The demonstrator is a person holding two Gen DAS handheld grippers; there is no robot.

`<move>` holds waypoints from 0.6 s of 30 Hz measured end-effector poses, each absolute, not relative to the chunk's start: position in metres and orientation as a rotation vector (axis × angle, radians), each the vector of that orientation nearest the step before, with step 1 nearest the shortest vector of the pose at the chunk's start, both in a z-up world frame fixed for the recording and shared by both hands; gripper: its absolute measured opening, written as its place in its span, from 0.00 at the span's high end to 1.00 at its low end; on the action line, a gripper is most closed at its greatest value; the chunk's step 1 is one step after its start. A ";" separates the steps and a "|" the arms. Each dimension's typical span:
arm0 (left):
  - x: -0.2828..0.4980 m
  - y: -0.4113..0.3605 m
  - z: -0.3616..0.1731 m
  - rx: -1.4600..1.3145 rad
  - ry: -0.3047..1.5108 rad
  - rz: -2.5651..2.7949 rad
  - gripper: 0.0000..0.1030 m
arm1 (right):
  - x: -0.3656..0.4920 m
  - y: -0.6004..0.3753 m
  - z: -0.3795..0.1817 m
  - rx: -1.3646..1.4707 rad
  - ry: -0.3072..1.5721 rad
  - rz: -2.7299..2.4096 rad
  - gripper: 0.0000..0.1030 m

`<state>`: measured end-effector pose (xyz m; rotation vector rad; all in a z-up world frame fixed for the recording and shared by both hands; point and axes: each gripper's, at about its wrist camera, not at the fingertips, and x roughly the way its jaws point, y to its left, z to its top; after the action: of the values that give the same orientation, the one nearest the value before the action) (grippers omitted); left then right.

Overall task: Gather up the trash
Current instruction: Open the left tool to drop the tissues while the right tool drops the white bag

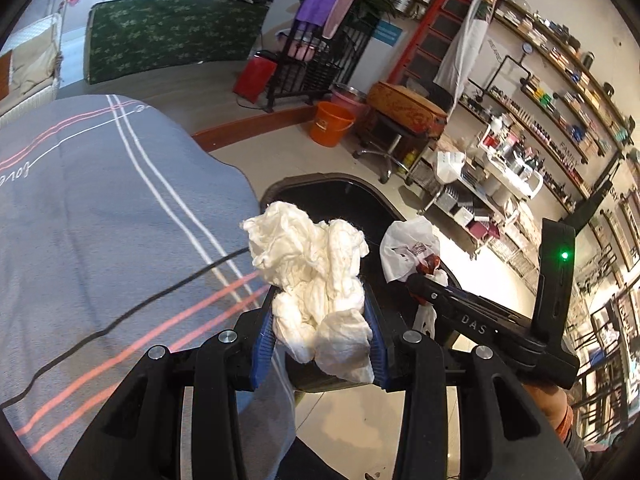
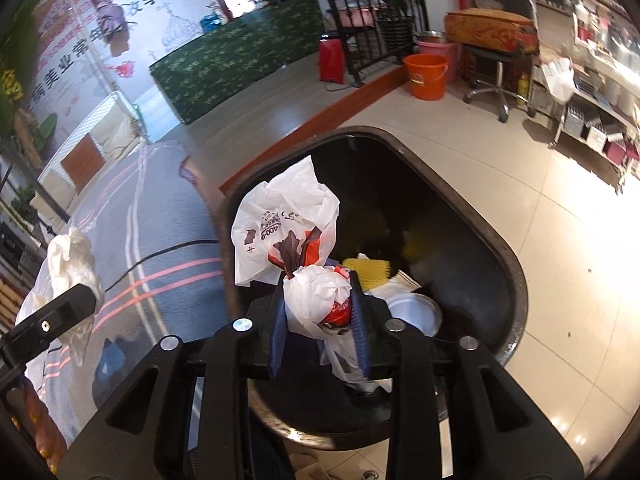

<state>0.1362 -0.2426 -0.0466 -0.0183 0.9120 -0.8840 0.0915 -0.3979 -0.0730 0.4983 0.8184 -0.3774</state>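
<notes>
Left view: blue pads of left gripper (image 1: 324,336) clamp a crumpled white tissue wad (image 1: 316,280), held over the edge of the striped grey cloth (image 1: 100,208), beside the black bin (image 1: 320,188). Right gripper body alongside reads "DAS". Orange bucket (image 1: 331,123) on the floor beyond.

Right view: right gripper (image 2: 318,316) pinches a knotted white plastic bag (image 2: 288,232) with red and brown print, lettering partly legible as "GOOD", directly above the bin's mouth. Inside lie a white lid (image 2: 416,312) and a yellow item (image 2: 368,270). Wall poster carries Chinese characters.
</notes>
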 end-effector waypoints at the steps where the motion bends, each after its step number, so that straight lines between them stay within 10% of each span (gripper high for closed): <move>1: 0.135 -0.246 -0.047 -0.009 0.913 -0.888 0.62 | 0.092 -0.400 -0.075 0.497 0.827 -0.382 0.68; 5: 0.129 -0.261 -0.049 0.029 0.919 -0.904 0.62 | 0.085 -0.412 -0.083 0.531 0.815 -0.419 0.32; 18: 0.125 -0.294 -0.056 0.105 0.944 -0.951 0.62 | 0.060 -0.437 -0.075 0.581 0.745 -0.493 0.24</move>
<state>0.1253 -0.2939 -0.0562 0.1046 0.9436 -0.9512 0.0603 -0.4372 -0.0753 0.5807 0.7453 -0.4927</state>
